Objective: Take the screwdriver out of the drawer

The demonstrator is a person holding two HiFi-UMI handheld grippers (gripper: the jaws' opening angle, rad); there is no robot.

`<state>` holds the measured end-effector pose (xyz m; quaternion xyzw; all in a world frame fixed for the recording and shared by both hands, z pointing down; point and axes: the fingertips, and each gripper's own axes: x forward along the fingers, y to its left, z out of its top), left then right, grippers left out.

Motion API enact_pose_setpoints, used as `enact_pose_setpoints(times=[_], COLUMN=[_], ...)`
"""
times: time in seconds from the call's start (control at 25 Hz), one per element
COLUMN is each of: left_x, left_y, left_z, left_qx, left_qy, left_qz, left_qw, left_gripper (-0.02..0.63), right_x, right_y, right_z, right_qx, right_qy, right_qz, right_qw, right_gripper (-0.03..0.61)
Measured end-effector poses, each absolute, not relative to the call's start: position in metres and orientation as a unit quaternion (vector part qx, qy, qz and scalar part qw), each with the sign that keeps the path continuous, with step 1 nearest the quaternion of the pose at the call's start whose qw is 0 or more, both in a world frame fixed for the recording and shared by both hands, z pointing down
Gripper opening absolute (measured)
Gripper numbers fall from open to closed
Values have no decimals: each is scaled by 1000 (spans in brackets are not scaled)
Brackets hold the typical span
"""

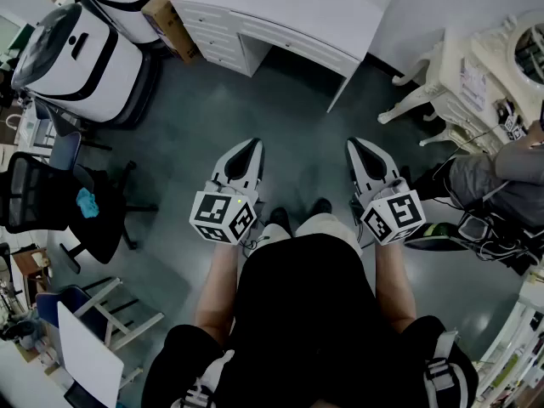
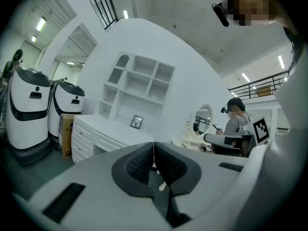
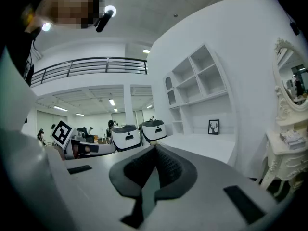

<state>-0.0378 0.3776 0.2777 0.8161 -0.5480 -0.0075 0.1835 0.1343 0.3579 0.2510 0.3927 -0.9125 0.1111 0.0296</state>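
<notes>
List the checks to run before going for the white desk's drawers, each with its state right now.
1. Left gripper free: ok, jaws together with nothing between them.
2. Right gripper free: ok, jaws together, nothing held.
3. Drawer open: not ok, the drawers of the white desk all look closed.
4. Screwdriver located: cannot tell, none shows in any view.
5. Desk within reach: not ok, both grippers hang over the floor, well apart from the desk.
</notes>
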Motion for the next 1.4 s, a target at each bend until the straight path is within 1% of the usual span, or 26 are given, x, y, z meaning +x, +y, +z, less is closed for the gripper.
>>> enact_pose_setpoints(times=[0.56,0.72,0.88,1.16,1.4], left_x=[-40,-40,-36,-20,-9], left_y=[389,388,381,345,289], left_z=[280,283,289,308,303], left_qx=[828,830,830,816,801], left_qy=[-530,-527,-522,-536,-557], left_qz=[-2,1,7,15,17], left_qw=[185,185,196,215,221], left_gripper=[23,23,25,25,25], right_x=[114,107,105,118,119], right_y=[371,372,369,322,260], right_z=[251,250,259,277,274], right_qx=[400,400,392,375,341], right_qy=[-910,-908,-908,-915,-929], right_qz=[107,125,140,144,136], right_qw=[35,30,41,40,42], right_gripper=[12,17,17,17,17])
